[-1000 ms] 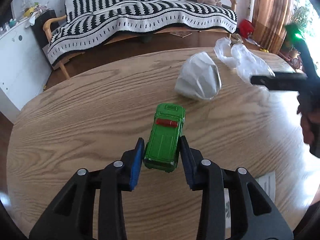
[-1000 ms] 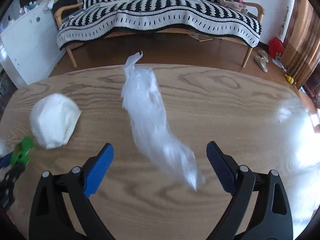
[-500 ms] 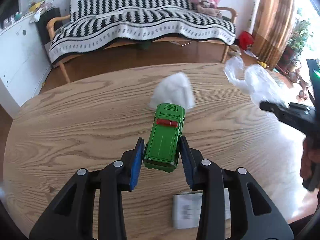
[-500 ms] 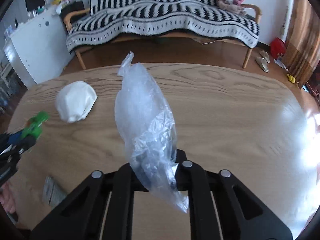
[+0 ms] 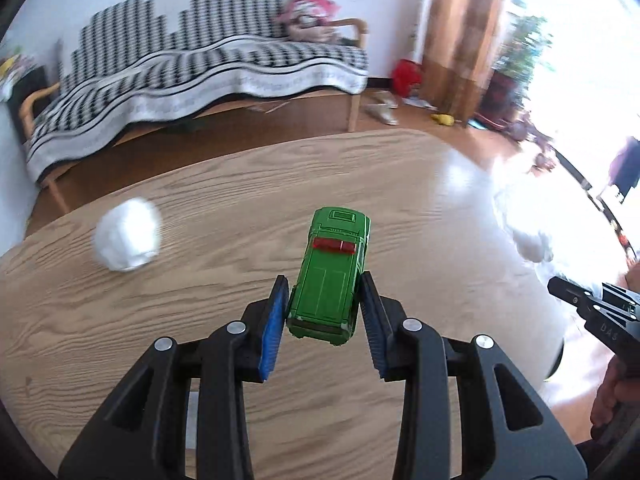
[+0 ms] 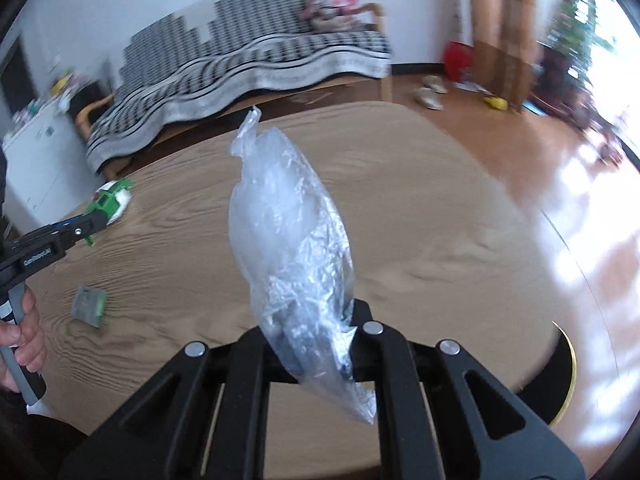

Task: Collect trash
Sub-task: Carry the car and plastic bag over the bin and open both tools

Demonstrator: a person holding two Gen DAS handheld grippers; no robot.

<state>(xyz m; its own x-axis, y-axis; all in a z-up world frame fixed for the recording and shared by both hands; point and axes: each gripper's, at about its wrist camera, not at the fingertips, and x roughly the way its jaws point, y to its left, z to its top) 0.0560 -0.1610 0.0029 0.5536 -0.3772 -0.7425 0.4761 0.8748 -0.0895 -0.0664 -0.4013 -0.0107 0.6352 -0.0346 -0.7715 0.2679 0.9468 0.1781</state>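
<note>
- Gripping a small green toy car with a red light bar on its roof (image 5: 330, 276), the left gripper (image 5: 325, 312) has its blue-padded jaws narrowed against the car's two sides; the car's nose points away from the camera, and it is held above the oval light-wood table (image 5: 224, 208).
- Clamped nearly together, the right gripper (image 6: 316, 344) has its jaws pinched on the lower part of a crumpled clear plastic bag (image 6: 288, 240); its jaws have just been closing, with the bag between them. The bag stands up from the jaws, its twisted top end uppermost, and its bottom corner hangs below them.
- A crumpled white ball, paper or plastic, (image 5: 127, 236) lies on the table's far left side in the left wrist view, well apart from both grippers. It is blurred.
- A small grey-green card or packet (image 6: 89, 306) lies flat on the table at the left of the right wrist view, below the left gripper.
- A person's hand (image 6: 22, 340) wraps around the left gripper's handle at the left edge of that view.
- Beyond the table, a wooden-framed sofa draped in a black-and-white patterned blanket (image 5: 192, 68) stands against the white wall, with a pink soft toy (image 5: 310, 10) at its right end.
</note>
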